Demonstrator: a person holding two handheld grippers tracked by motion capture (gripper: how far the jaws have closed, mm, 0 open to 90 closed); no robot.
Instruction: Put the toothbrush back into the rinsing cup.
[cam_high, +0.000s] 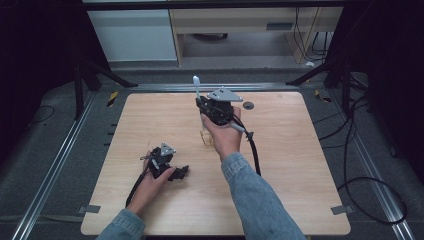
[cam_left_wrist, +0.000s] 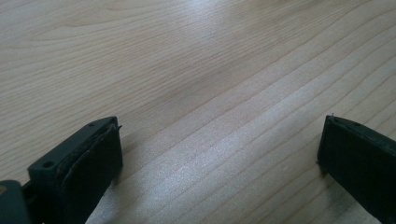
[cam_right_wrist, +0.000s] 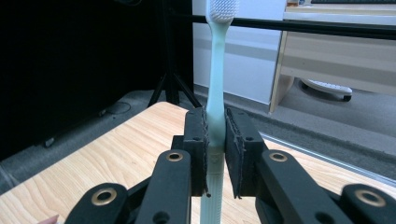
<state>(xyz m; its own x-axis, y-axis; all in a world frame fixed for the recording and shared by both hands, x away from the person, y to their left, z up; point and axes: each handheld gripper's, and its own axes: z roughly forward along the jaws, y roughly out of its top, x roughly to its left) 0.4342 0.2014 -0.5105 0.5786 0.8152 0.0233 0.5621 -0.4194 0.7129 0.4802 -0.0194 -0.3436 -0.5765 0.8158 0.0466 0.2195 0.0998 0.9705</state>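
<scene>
A pale green toothbrush (cam_right_wrist: 217, 79) stands upright, its white bristled head at the top and its handle running down between the jaws. My right gripper (cam_right_wrist: 215, 135) is shut on the handle, both pads pressing on it. In the high view the right gripper (cam_high: 201, 103) is held above the far middle of the table, with the toothbrush (cam_high: 196, 85) rising from it. Just below that hand sits a small clear container (cam_high: 205, 138), partly hidden by the hand. My left gripper (cam_high: 181, 172) rests low on the table at the near left. Its jaws stand wide apart over bare wood in the left gripper view (cam_left_wrist: 219, 144).
The wooden table (cam_high: 285, 165) has a small dark round fitting (cam_high: 248, 105) near its far edge. A black cable (cam_high: 256, 152) trails from the right gripper across the top. Tripod legs and loose cables lie on the floor around the table.
</scene>
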